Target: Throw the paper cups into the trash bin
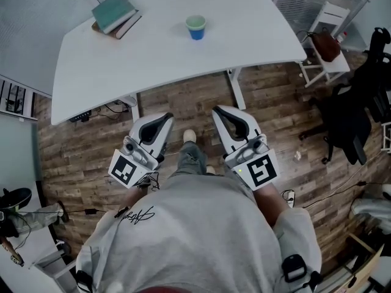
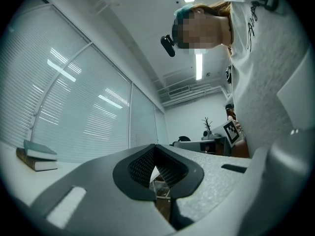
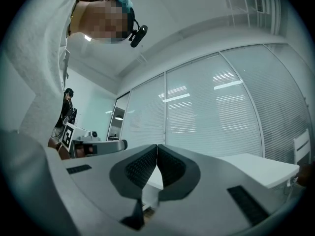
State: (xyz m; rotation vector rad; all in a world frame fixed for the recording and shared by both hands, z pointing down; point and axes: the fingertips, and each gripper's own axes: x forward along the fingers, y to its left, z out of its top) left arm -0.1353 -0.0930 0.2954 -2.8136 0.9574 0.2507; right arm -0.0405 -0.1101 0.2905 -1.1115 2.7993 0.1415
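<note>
Both tongs held low at the person's waist, short of the tabletop's near edge; likely a resting carry, with no reach begun. Left gripper has its jaws closed together with nothing between them; right gripper likewise pressed together and empty. One paper cup stands upright toward the far edge, roughly midway along it, well apart from both grippers. Two stacked books sit at the far-left corner. No trash bin in any view.

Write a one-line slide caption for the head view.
Left gripper and right gripper, both shut and empty, hover short of the table bearing a cup and books.
</note>
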